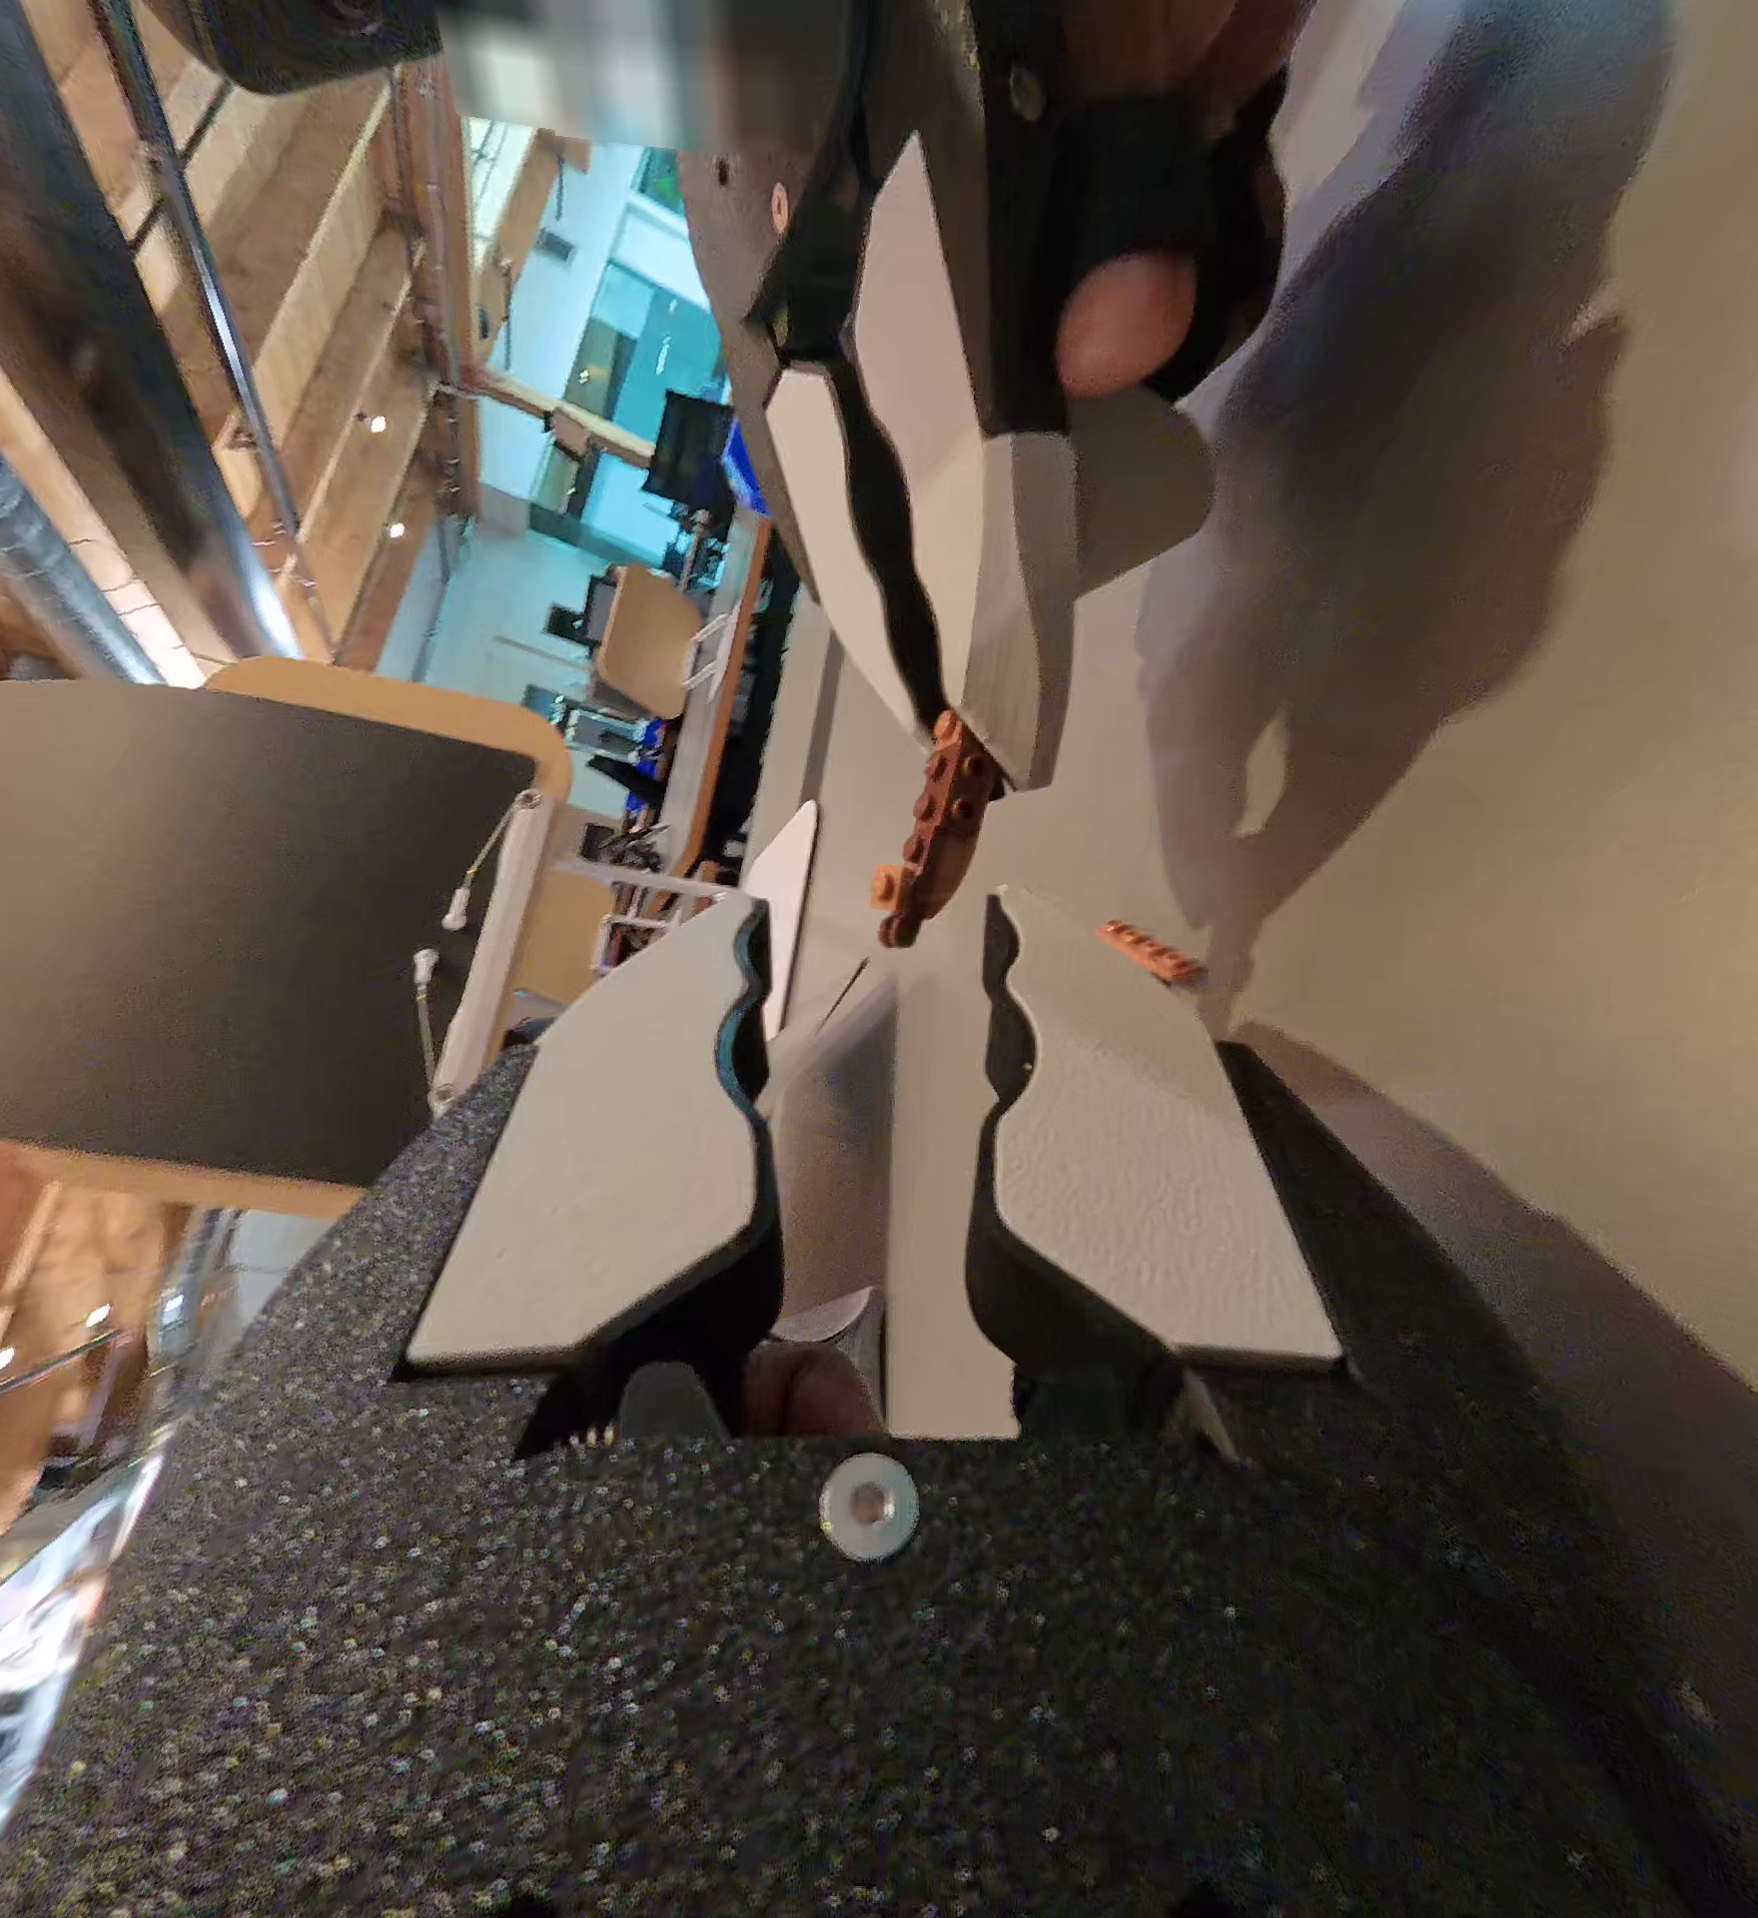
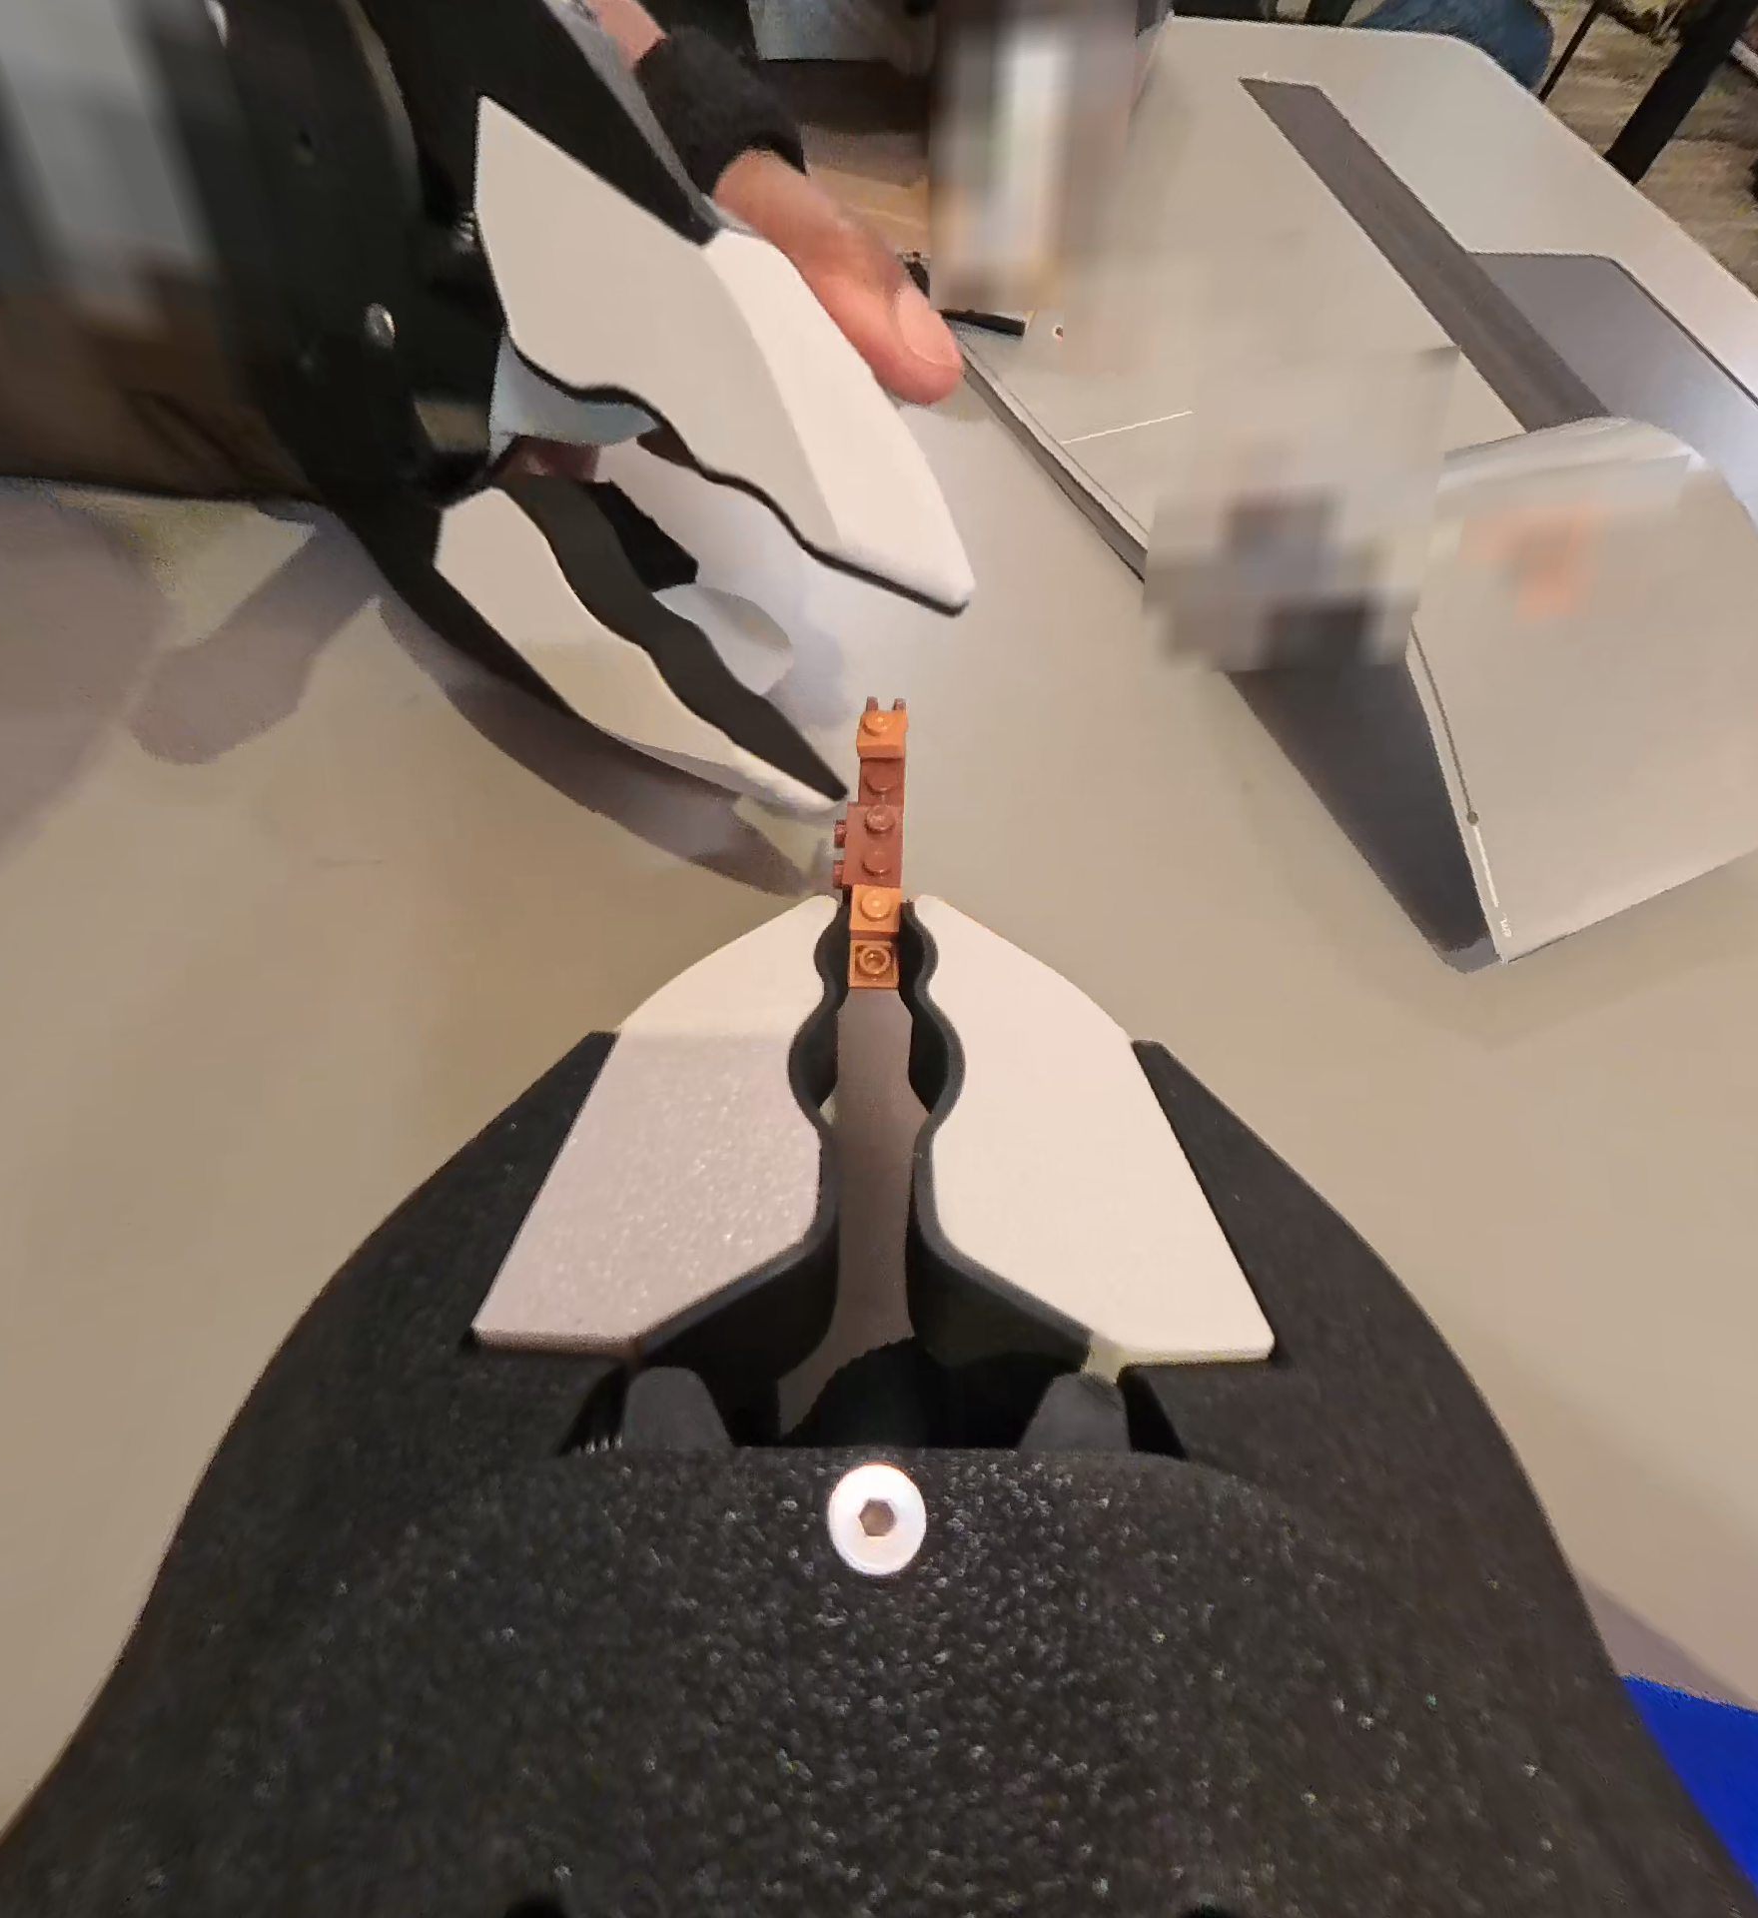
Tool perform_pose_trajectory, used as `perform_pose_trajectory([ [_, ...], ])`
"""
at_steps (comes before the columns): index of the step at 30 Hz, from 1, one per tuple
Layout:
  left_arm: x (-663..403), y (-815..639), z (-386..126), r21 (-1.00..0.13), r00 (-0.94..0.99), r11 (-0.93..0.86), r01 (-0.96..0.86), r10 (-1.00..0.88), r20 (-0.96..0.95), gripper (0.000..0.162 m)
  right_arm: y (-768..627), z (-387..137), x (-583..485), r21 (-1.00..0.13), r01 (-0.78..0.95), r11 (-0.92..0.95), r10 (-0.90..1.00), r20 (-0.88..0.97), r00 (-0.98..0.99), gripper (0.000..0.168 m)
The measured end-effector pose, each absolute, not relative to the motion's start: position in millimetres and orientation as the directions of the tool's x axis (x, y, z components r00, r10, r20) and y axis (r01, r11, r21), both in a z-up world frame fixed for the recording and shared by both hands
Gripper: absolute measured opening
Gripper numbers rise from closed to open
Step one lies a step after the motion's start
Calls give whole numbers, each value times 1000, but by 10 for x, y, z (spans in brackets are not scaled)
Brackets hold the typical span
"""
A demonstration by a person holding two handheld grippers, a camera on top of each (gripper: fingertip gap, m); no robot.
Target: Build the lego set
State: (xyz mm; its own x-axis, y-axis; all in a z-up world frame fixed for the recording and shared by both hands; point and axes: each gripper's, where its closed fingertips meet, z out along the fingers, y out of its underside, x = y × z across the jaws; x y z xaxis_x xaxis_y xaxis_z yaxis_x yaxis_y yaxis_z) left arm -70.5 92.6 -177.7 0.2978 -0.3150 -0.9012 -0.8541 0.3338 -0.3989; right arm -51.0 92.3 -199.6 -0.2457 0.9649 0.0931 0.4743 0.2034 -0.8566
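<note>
The right gripper (image 2: 877, 939), jaws clamped, holds a narrow brown and orange studded lego strip (image 2: 876, 830) above the pale grey surface (image 2: 231, 934). The left gripper (image 1: 880, 939), jaws apart, hovers beside it; approach slowly, squarely. A loose orange plate (image 1: 1152, 950) lies nearby.

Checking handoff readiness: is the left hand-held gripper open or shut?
Open: the left hand-held gripper shows a clear gap between its fingers, nothing held.

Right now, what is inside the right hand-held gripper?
The right hand-held gripper pinches one end of a brown lego strip; the rest sticks out past the tips. The gripped sides are hidden by the fingers. The left hand-held gripper holds nothing.
</note>
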Motion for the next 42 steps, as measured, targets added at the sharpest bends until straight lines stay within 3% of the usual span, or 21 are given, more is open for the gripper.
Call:
perform_pose_trajectory([
  [17, -716, 981, -1738, -216, 171, 321, -922, -162, -972, 18, 873, -1891, -576, -866, 467, 177, 974, 85, -211, 8],
  [27, -754, 1018, -1751, -147, 114, 282, -948, -131, -985, 16, 894, -1891, -601, -858, 485, 167, 980, 91, -175, 8],
  [42, -786, 1006, -1765, -150, 111, 235, -960, -169, -979, 14, 871, -1838, -630, -855, 472, 217, 974, 157, -163, 8],
])
